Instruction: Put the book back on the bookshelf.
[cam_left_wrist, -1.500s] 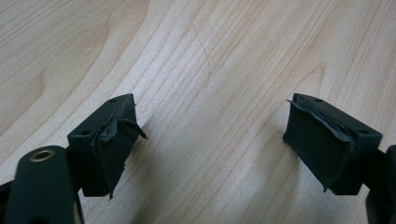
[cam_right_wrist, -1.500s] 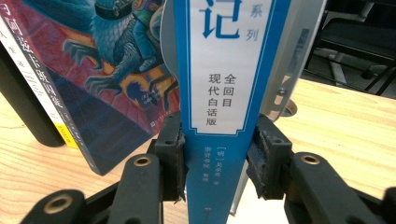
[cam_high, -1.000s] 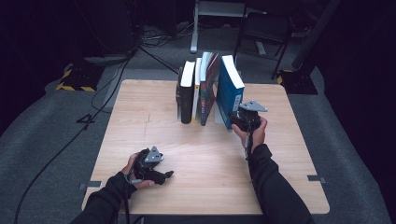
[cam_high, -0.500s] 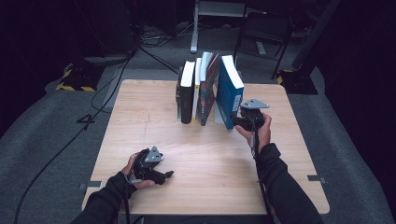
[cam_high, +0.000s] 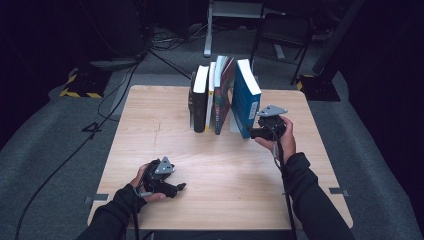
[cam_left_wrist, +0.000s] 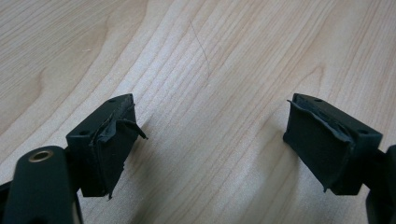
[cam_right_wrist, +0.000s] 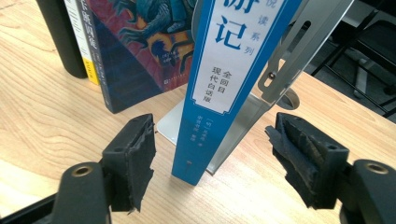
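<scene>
dark room, pale wooden table (cam_high: 220, 165): the right claw (cam_right_wrist: 212, 158), jaws just spreading, straddles the blue book's (cam_right_wrist: 219, 88) spine untouched, so it leans on its metal bookend (cam_right_wrist: 280, 65); the left claw (cam_left_wrist: 210, 144) rests released.

Four books (cam_high: 245, 97) stand against one metal bookend (cam_right_wrist: 280, 56) on one table (cam_high: 150, 125).

Blue book (cam_right_wrist: 219, 88) stands tilted against metal bookend (cam_right_wrist: 285, 60).
</scene>
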